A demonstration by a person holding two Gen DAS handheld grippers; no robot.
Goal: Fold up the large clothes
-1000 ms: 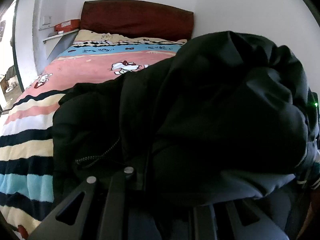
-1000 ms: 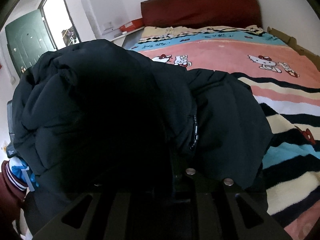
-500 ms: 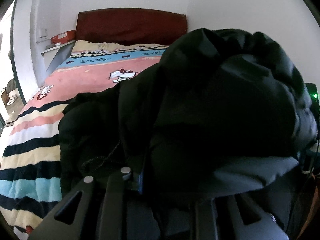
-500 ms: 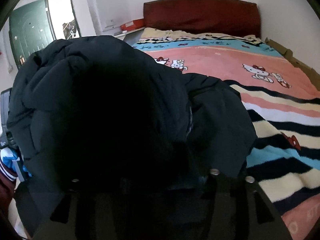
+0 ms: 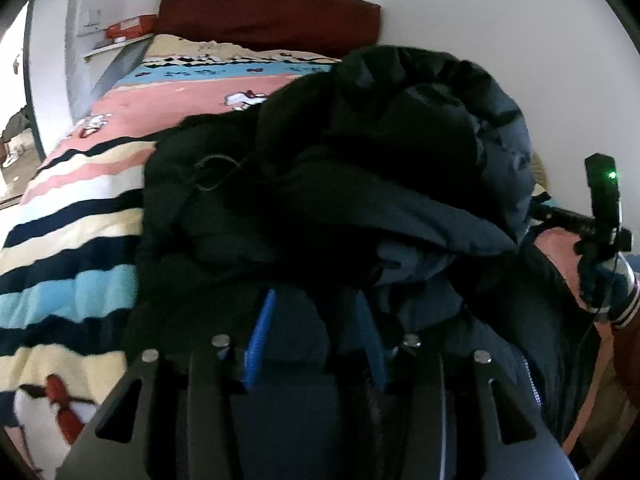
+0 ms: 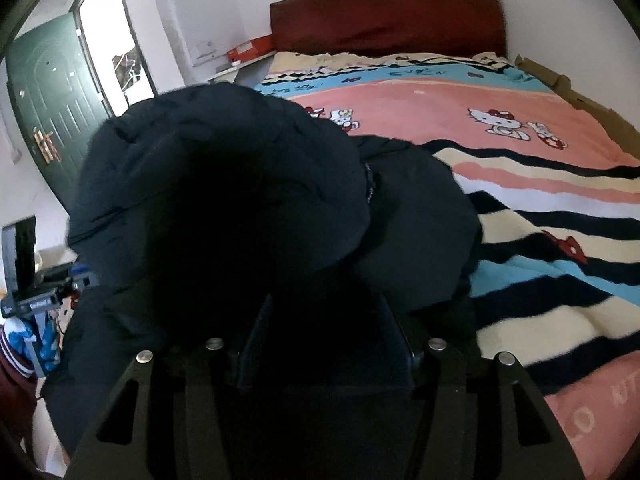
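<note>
A bulky black padded jacket (image 5: 360,168) lies bunched on the striped blanket at the near end of the bed; it also fills the right wrist view (image 6: 224,208). My left gripper (image 5: 316,320) is open, its blue-edged fingers (image 5: 260,332) spread apart with jacket fabric lying loose between them. My right gripper (image 6: 324,320) is open too, its dark fingers apart and pressed into the jacket's underside. The fingertips of both are partly buried in the fabric.
The bed's blanket (image 6: 540,184) has pink, cream, blue and black stripes with cartoon cats. A dark red headboard (image 6: 384,16) stands at the far wall. A green door (image 6: 44,120) is at the left. The other gripper's handle (image 5: 600,208) shows at the right.
Both grippers have opened: their fingers were close together on the jacket before and now stand apart. The jacket has settled lower onto the bed.
</note>
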